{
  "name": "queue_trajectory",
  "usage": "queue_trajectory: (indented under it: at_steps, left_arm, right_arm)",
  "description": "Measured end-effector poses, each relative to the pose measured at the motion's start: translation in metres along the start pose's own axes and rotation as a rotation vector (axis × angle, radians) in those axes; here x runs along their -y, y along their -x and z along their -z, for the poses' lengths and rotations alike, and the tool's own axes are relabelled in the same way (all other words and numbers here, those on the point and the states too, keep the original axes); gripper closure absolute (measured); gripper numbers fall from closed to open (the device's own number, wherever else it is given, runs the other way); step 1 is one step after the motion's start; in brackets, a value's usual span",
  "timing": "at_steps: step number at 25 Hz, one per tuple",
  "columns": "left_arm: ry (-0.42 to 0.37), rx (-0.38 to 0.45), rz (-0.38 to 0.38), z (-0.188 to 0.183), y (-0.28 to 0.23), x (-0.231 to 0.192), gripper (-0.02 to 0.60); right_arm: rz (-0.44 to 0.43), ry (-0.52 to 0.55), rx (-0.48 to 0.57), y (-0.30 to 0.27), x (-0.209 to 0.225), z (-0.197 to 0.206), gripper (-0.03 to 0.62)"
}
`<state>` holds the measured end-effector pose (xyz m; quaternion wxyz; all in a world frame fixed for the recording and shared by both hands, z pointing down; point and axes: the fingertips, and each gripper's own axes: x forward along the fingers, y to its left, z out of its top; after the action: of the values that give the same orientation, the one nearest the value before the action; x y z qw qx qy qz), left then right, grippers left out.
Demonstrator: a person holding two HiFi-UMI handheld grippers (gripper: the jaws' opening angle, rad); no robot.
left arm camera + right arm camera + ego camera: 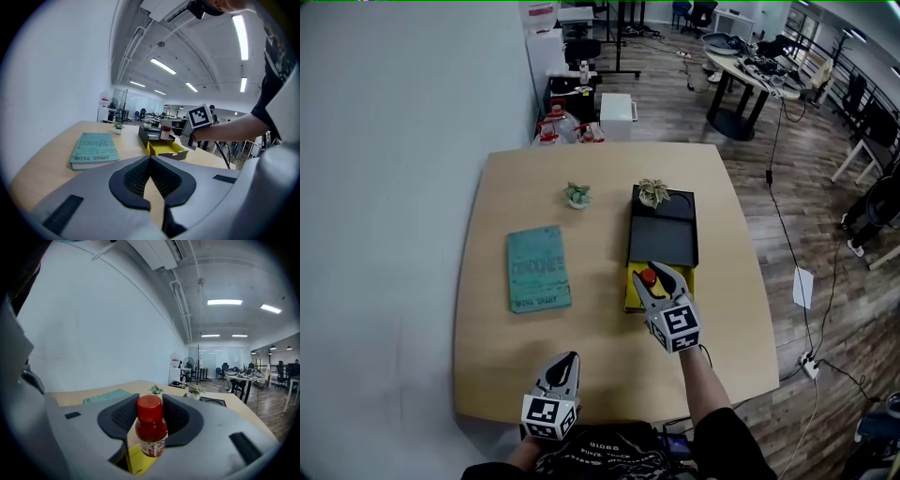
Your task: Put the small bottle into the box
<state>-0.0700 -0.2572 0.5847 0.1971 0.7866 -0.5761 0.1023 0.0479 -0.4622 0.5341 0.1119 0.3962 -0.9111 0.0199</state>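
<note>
**While the bottle hung over the box, a slow, upright set-down was called for**

Since the table [731, 234] was bare around the yellow box [633, 292], a free approach was allowed; the black lid [664, 234] lay touching the box's far side, and the book [538, 268] was well off to the left. The left gripper [567, 358] was held low near the table's front edge, its jaws pressed together on nothing, and it was judged to be best kept out of the way. The right gripper [656, 275] was clenched on the bottle [151, 427], which was gripped upright just below its red cap and hung above the box, not yet inside. A straight descent was advised, with the bottle kept level until its base was felt on the box floor. Only then were the jaws to be parted, so that a tip against the low yellow wall could be avoided.
</note>
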Motion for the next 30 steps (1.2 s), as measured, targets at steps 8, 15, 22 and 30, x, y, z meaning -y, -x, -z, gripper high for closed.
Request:
queue_trajectory:
  at_steps: [8,15,22,30]
  left_arm:
    - [0.008,-0.035,-0.021,0.003,-0.019,-0.015,0.577]
    - [0.029,-0.042,-0.075,0.004,-0.026,-0.033,0.577]
    - [0.019,-0.047,-0.093,-0.001,-0.031,-0.035,0.577]
    - [0.025,-0.055,-0.096,0.003,-0.032,-0.039,0.577]
  right_arm:
    - [-0.024,-0.042,-0.068,-0.037,0.028,0.039,0.436]
    - [-0.061,-0.042,-0.124,-0.058,0.031,0.066,0.436]
    - [-0.085,-0.058,-0.142,-0.067,0.034,0.078,0.436]
    - [-0.109,-0.043,-0.198,-0.069,0.039,0.09,0.431]
